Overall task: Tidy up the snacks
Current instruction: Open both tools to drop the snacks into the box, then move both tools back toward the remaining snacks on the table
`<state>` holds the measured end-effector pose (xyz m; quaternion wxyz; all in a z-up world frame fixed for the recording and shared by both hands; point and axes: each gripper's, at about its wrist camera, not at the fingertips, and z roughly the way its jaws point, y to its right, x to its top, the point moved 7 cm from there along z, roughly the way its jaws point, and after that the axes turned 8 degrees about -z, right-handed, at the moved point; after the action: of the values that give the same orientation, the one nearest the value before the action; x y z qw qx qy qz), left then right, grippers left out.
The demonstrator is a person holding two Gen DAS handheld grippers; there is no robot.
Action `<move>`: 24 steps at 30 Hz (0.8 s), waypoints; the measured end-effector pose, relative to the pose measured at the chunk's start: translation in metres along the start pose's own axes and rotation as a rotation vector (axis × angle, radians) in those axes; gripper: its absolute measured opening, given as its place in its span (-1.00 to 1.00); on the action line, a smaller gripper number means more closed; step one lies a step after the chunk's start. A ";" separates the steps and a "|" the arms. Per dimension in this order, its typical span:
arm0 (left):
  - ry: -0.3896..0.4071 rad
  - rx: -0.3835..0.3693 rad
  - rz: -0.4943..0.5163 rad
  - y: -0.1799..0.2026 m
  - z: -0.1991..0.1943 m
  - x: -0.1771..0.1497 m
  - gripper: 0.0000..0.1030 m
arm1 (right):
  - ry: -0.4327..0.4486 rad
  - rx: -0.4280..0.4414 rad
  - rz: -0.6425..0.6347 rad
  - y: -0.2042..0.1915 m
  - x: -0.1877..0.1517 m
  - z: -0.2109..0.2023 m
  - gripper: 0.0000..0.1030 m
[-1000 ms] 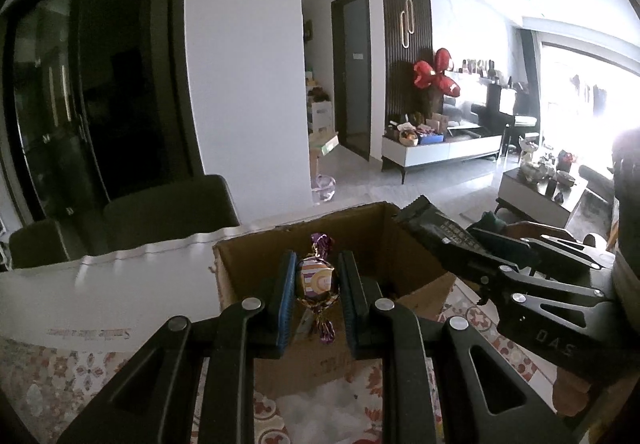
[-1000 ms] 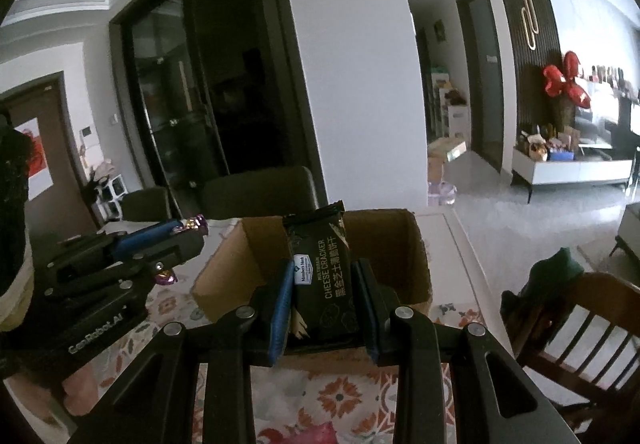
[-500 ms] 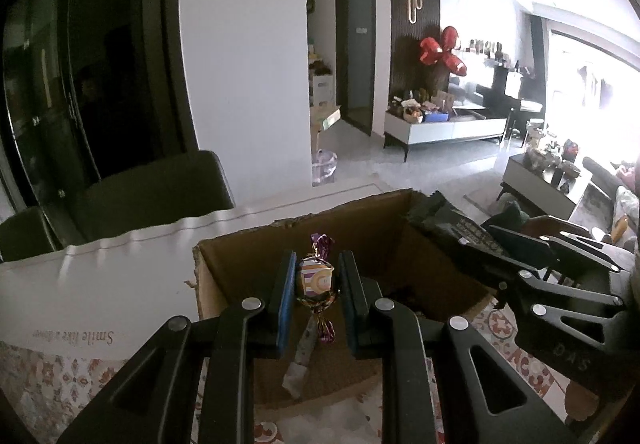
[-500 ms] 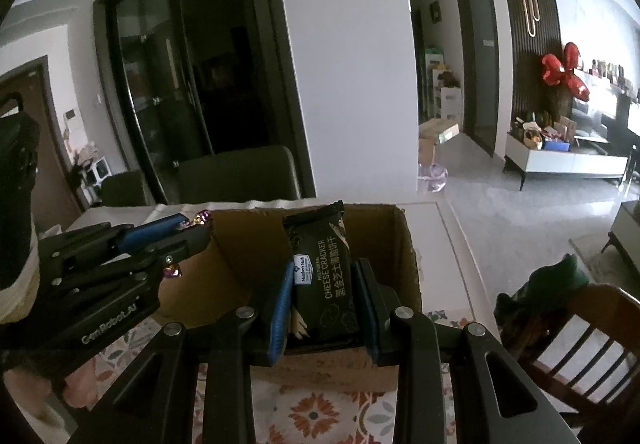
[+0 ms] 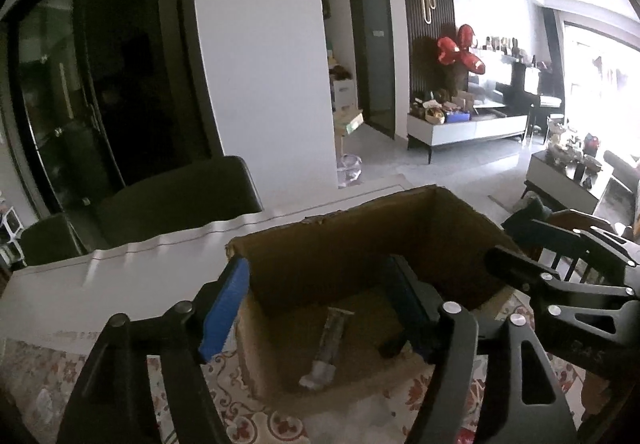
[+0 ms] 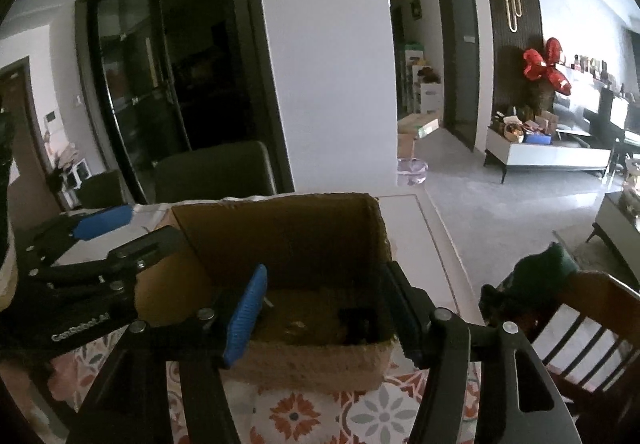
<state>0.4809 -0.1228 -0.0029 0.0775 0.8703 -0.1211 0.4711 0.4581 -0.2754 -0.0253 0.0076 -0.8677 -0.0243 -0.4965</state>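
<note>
An open cardboard box (image 5: 360, 244) (image 6: 280, 236) stands on the floral tablecloth, and both grippers hang over its near side. My left gripper (image 5: 316, 300) has its jaws opening, with nothing between the blue pads (image 5: 224, 304). Below it a clear-wrapped stick snack (image 5: 330, 344) lies on the box floor. The purple-wrapped candy is out of sight. My right gripper (image 6: 324, 308) is also opening and holds nothing. The dark cracker packet (image 6: 358, 324) lies in the box under it. Each gripper shows in the other's view: the left gripper (image 6: 140, 232) at the box's left, the right gripper (image 5: 516, 240) at its right.
Dark chairs (image 5: 176, 200) (image 6: 212, 172) stand behind the table's white far edge (image 5: 120, 272). A wooden chair (image 6: 580, 316) with a dark green cloth on it is close at the right. The floral tablecloth (image 6: 360, 416) covers the table in front of the box.
Both grippers have opened. The candy has left the left jaws and the cracker packet has left the right jaws, and the packet now lies in the box. Both hands moved slightly closer over the box.
</note>
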 end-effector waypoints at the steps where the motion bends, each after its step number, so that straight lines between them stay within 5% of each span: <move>1: 0.007 0.007 -0.005 0.000 -0.006 -0.001 0.42 | 0.002 -0.002 0.002 -0.001 -0.002 -0.004 0.17; 24: 0.055 -0.001 -0.048 -0.013 -0.104 -0.059 0.47 | 0.107 -0.056 -0.036 -0.029 -0.036 -0.091 0.29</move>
<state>0.3700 -0.0762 0.0040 0.0926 0.8597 -0.0982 0.4927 0.3603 -0.2515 -0.0101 -0.0241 -0.8391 -0.0254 -0.5428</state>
